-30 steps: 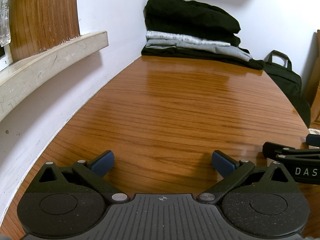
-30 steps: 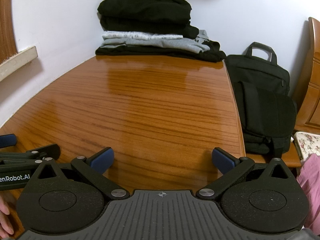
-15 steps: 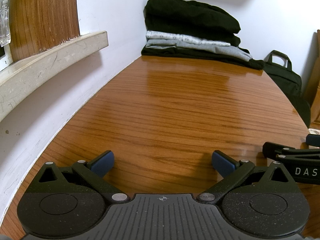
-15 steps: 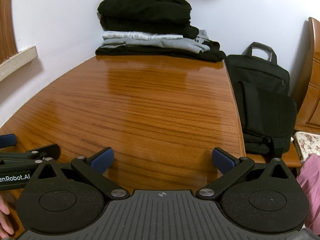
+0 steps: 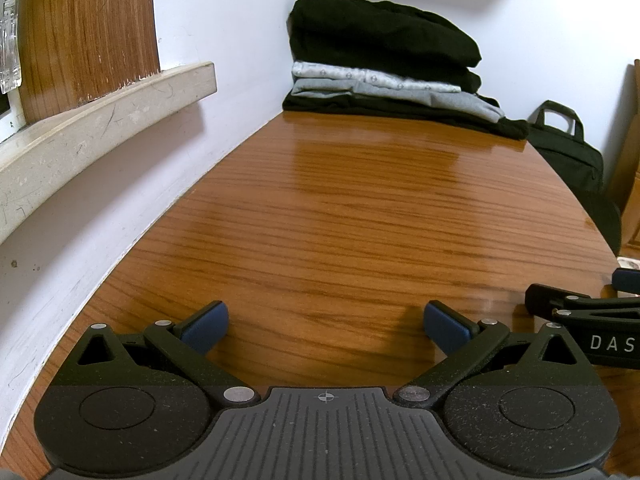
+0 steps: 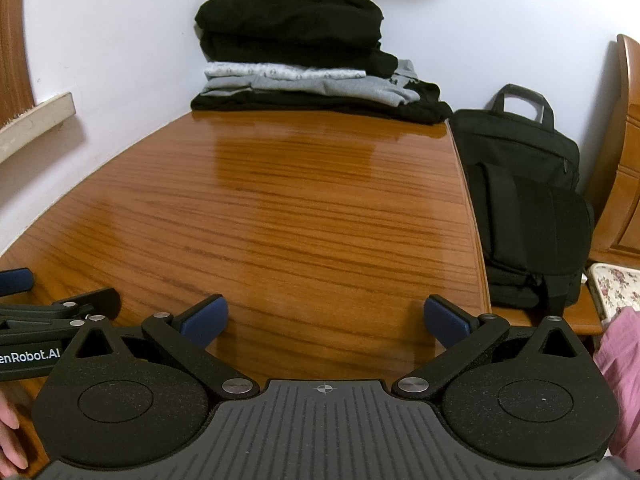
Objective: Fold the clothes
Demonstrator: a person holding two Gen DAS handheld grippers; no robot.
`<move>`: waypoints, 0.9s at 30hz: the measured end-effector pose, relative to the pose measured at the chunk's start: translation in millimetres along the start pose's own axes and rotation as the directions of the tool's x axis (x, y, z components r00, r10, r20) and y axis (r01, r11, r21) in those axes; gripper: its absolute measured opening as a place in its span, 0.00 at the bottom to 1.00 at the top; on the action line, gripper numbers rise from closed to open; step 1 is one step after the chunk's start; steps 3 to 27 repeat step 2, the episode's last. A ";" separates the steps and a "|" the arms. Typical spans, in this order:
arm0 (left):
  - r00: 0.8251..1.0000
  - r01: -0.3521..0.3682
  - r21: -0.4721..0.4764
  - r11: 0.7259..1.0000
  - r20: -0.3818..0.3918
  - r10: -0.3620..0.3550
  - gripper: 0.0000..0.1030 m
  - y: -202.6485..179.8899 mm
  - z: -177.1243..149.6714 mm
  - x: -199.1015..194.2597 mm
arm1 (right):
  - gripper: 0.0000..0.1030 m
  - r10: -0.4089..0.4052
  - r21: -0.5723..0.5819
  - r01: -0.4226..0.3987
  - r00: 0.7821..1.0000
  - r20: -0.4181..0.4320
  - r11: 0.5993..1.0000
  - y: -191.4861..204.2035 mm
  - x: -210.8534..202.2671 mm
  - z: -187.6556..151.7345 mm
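Observation:
A stack of folded clothes point(image 5: 384, 64) point(image 6: 304, 64), black on top, grey and patterned white in the middle, black at the bottom, sits at the far end of the wooden table point(image 5: 360, 216) point(image 6: 280, 208) against the wall. My left gripper point(image 5: 326, 326) is open low over the table's near end with nothing between its blue pads. My right gripper point(image 6: 326, 320) is likewise open and empty beside it. Each gripper shows at the edge of the other's view: the right one point(image 5: 580, 312), the left one point(image 6: 48, 312). Both are far from the stack.
A white wall with a stone ledge point(image 5: 104, 116) runs along the table's left side. A black bag point(image 6: 528, 196) stands on a seat off the right edge, next to wooden furniture point(image 6: 624, 152) and a floral cushion point(image 6: 614, 284). A pink sleeve point(image 6: 620, 380) is at the right.

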State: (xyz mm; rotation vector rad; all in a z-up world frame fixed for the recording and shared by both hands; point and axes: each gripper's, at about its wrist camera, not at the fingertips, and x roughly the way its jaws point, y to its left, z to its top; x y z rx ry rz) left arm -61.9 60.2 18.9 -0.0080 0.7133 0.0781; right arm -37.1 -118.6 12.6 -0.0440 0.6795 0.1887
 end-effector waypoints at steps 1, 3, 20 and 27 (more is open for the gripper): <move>1.000 0.000 0.000 1.000 0.000 0.000 1.00 0.0 0.0 0.0 | 1.00 0.000 0.000 0.000 1.000 0.000 1.000 0.0 0.0 0.0; 1.000 0.000 0.000 1.000 0.000 0.000 1.00 0.1 0.0 0.0 | 1.00 0.000 0.000 0.000 1.000 0.000 1.000 -0.1 -0.1 0.1; 1.000 0.000 0.000 1.000 0.000 0.000 1.00 0.1 0.0 0.0 | 1.00 0.000 0.000 0.000 1.000 0.000 1.000 -0.1 -0.1 0.1; 1.000 0.000 0.000 1.000 0.000 0.000 1.00 0.1 0.0 0.0 | 1.00 0.000 0.000 0.000 1.000 0.000 1.000 -0.1 -0.1 0.1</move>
